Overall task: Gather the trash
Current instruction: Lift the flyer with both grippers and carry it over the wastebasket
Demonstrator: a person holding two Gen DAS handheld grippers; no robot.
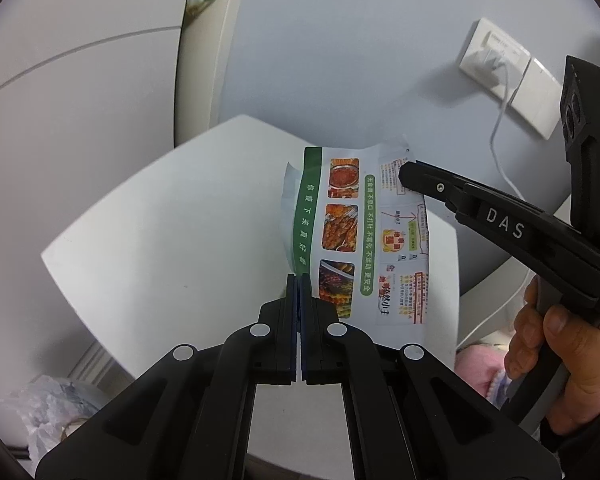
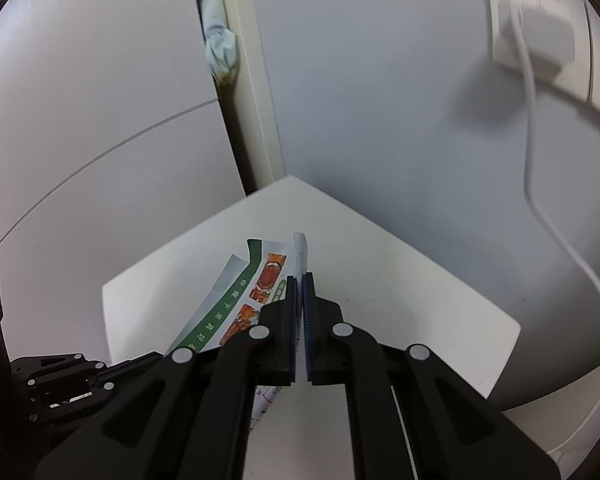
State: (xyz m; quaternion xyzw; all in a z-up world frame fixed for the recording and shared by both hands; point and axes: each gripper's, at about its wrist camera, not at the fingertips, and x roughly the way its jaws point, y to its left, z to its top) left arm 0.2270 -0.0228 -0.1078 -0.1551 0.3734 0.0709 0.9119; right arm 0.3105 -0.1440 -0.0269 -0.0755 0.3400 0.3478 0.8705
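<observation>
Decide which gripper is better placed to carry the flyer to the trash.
Neither alone: left gripper pinches the flyer at its near edge, right gripper its far corner.

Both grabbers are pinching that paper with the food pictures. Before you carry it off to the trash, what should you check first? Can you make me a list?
1. Left gripper shut on the flyer: ok, it pinches the near edge.
2. Right gripper shut on the flyer: ok, it pinches the far corner.
3. Flyer in one piece: ok, no tear shows.
4. Flyer clear of the table: cannot tell, it hangs curved between the grippers.
5. White cable away from the flyer: ok, it hangs off to the side by the wall.
6. Trash bin within reach: cannot tell, none clearly in view.
</observation>
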